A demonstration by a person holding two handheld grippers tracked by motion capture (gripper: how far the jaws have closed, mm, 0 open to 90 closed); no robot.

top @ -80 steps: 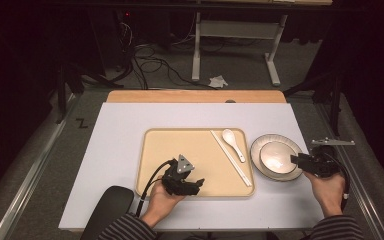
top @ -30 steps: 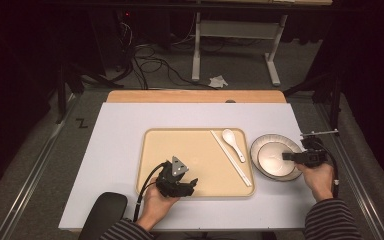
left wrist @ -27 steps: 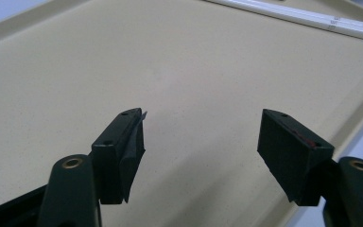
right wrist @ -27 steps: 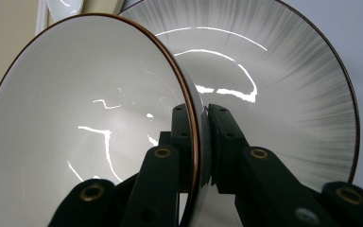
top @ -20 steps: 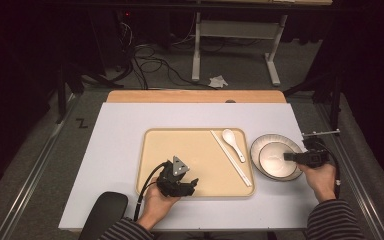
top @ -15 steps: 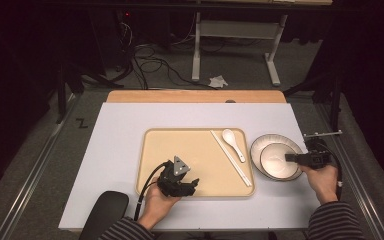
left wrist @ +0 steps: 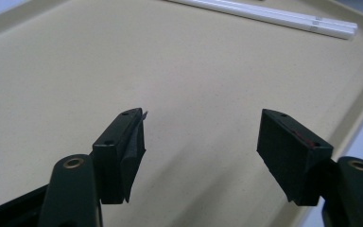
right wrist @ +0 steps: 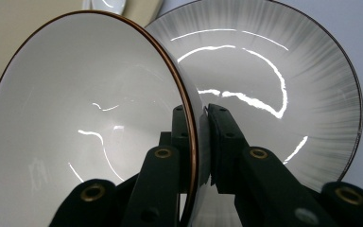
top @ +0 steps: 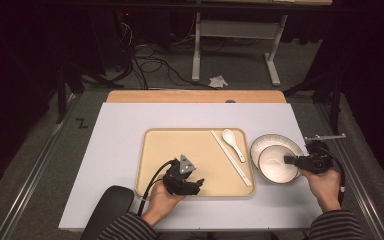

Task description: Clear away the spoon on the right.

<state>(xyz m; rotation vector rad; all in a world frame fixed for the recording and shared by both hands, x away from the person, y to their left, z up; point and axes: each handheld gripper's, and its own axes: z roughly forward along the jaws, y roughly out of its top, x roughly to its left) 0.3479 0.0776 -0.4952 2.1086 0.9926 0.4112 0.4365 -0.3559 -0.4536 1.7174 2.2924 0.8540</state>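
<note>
The small white bowl (top: 278, 163) sat tilted over the larger striped plate (top: 276, 142), just right of the tan tray (top: 175, 150) on the worktop. The right tool (top: 291, 160) had its jaws clamped on the bowl's brown rim. The left tool (top: 197, 184) hung over the tray's bare floor near the white chopsticks (top: 231, 158), jaws wide apart and holding nothing.

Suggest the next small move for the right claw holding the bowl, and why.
Probably lift the bowl a little and carry it left toward the tray. The right claw is shut on the bowl's rim, one jaw inside and one outside, with the bowl tilted over the plate. The tray's middle is bare, chopsticks and spoon lie along its right side, and the left claw waits open over it.
</note>
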